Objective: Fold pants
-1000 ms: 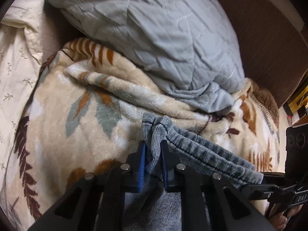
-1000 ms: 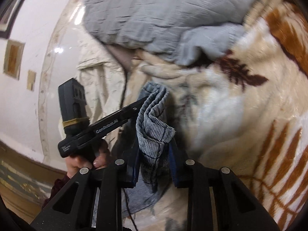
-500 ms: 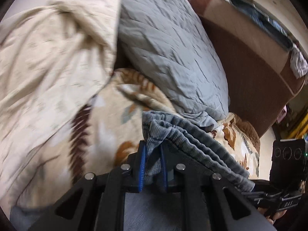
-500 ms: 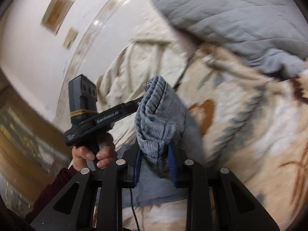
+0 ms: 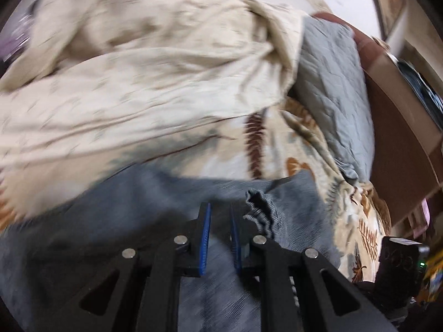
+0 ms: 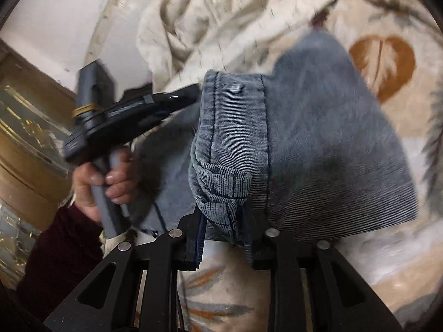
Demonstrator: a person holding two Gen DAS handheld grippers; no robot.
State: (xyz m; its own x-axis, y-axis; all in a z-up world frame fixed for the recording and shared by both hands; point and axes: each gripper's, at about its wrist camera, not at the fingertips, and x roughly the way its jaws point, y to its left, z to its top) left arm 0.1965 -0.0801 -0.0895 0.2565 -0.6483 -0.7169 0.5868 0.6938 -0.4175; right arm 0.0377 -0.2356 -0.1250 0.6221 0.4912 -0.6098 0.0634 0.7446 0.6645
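Lying flat now, pants (image 5: 155, 210); left gripper (image 5: 220, 218) newly apart, right gripper (image 6: 224, 221) still clamping waistband.

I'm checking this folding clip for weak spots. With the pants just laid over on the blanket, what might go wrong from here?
1. The left hand-held gripper has a narrow gap with no cloth in it; the bunched waistband beside it may spring open.
2. The right hand-held gripper pinches only a small bunch of the pants; pulling away shut could drag the fold askew.
3. The blanket is soft and lumpy, so edges may not lie flat.
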